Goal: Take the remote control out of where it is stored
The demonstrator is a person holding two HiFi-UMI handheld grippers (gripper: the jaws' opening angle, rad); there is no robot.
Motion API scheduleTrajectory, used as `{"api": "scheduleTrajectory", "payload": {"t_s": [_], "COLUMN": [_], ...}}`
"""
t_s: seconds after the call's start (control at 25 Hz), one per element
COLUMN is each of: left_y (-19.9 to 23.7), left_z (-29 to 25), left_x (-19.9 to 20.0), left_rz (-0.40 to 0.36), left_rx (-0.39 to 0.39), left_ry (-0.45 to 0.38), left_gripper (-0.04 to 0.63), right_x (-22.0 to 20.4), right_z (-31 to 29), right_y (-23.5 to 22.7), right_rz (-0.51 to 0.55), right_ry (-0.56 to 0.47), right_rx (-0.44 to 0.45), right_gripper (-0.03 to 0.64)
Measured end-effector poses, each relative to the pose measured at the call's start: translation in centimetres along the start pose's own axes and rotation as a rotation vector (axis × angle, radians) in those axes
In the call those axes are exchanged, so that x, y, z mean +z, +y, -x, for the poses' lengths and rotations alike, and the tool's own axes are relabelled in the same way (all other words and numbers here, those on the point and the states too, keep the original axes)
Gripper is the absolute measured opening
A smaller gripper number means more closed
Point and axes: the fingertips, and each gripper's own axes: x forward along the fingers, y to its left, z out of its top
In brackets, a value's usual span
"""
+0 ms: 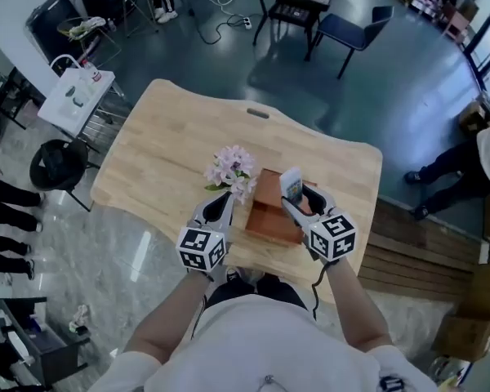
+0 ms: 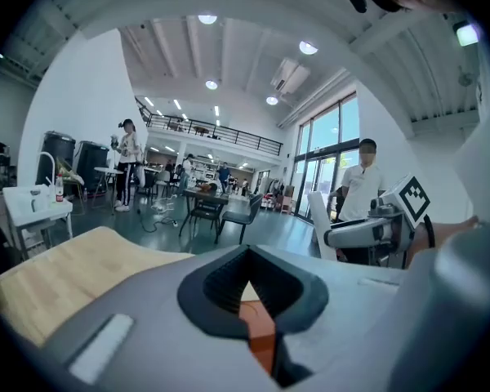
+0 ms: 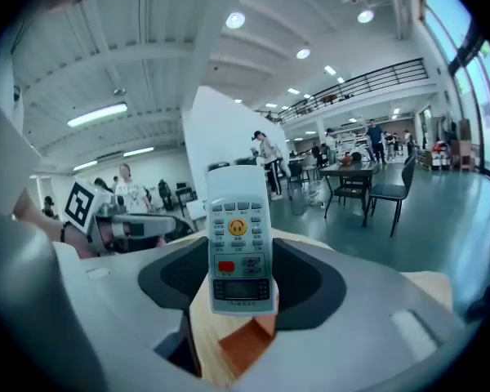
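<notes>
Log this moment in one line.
right hand-held gripper: gripping remote control, upright above box | left hand-held gripper: shut, empty | box: open, on table

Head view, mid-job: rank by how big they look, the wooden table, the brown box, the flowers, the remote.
1. wooden table, by far the largest.
2. brown box and flowers: they look about alike and the box is partly covered, so unranked.
3. remote, smallest, though the right claw holds it nearer the camera.
</notes>
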Motion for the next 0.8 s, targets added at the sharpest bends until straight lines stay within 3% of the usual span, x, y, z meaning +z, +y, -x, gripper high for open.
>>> {"api": "scheduleTrajectory", "payload": {"t_s": [0.16,0.4,0.8], "left_y": [-3.1,-7.4,-8.4], "left_z": [-0.1,-0.5,-0.8], "left_x": [4.4,8.0,8.5], "left_rz": [-0.052,-0.100,-0.107], "left_rx": [-0.055,-0.129,-0.166], "left_ry": [-0.073,-0.143,-0.169], "left_gripper": [0.000,0.000,0.000], "right_x": [3.8,6.6,7.2], "right_z": [4.6,9.1,10.1], "right_y": [-0.8,-1.5,-1.0], "right_rz": [-0.119,-0.107,-0.078], "right_ry": [-0.165,-0.300,-0.344], "right_rx": [-0.013,-0.070,-0.108], "right_gripper": [0.273,0.273,0.272]}}
